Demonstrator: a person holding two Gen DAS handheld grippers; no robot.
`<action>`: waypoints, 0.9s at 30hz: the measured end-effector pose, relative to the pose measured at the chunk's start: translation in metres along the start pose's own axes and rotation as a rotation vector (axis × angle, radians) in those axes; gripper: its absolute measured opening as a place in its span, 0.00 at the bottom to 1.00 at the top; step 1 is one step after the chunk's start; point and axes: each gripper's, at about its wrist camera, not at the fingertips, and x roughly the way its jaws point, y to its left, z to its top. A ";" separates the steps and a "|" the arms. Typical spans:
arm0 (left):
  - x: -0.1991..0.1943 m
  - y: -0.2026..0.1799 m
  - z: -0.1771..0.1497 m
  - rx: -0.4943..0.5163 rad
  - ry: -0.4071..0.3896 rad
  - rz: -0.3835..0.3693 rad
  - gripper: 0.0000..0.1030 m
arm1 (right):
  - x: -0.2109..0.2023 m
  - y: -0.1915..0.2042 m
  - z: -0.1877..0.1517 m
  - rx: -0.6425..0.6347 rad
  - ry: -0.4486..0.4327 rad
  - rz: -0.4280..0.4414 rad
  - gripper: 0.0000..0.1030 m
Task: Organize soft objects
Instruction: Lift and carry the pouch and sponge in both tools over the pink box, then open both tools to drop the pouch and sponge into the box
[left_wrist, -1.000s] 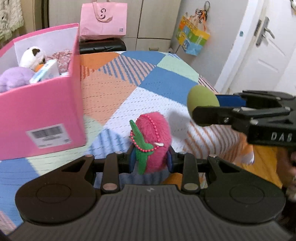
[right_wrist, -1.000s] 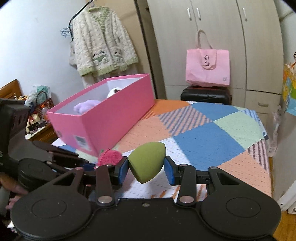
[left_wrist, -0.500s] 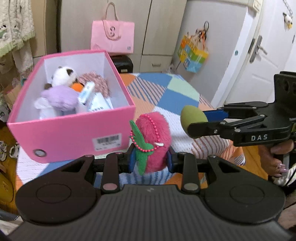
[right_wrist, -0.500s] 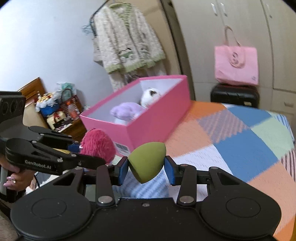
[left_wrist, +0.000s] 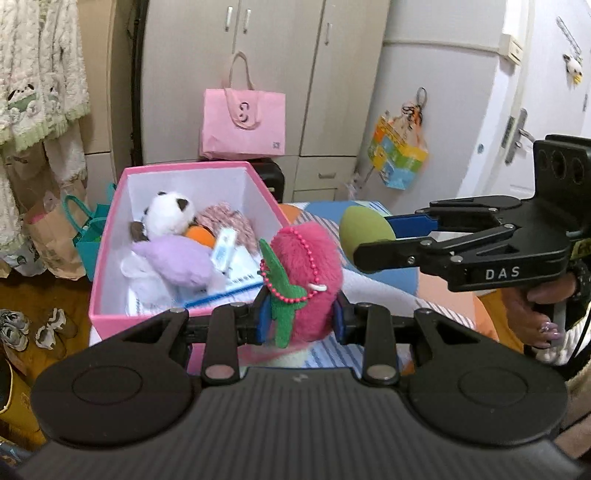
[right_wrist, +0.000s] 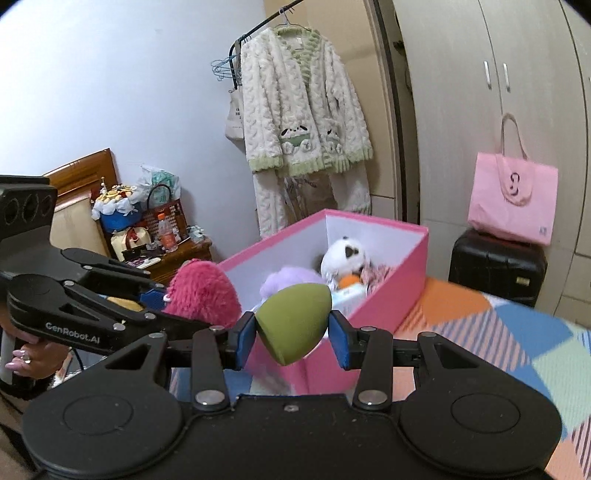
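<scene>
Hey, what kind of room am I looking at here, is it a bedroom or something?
Most likely a bedroom. A fuzzy robe hangs on a hanger beside tall wardrobe doors, and a patchwork blanket covers what looks like a bed, where the pink box of plush toys sits.

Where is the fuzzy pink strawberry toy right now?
The strawberry toy is squeezed in the left gripper, low in the middle of the left wrist view, just before the pink box, with the green sponge to its right.

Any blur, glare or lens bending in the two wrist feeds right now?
Left wrist view: held pink plush sharp; wardrobe doors bow with fisheye; no glare. Right wrist view: green sponge crisp, patchwork blanket and pink box edge slightly smeared; black corners vignette.
</scene>
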 end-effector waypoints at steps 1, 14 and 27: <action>0.001 0.004 0.003 -0.004 -0.005 0.005 0.30 | 0.005 -0.002 0.005 -0.005 -0.001 -0.008 0.47; 0.038 0.057 0.054 0.049 -0.013 0.083 0.30 | 0.092 -0.042 0.049 -0.004 0.062 0.018 0.47; 0.146 0.103 0.082 0.029 0.193 0.159 0.30 | 0.174 -0.052 0.071 -0.175 0.212 -0.114 0.47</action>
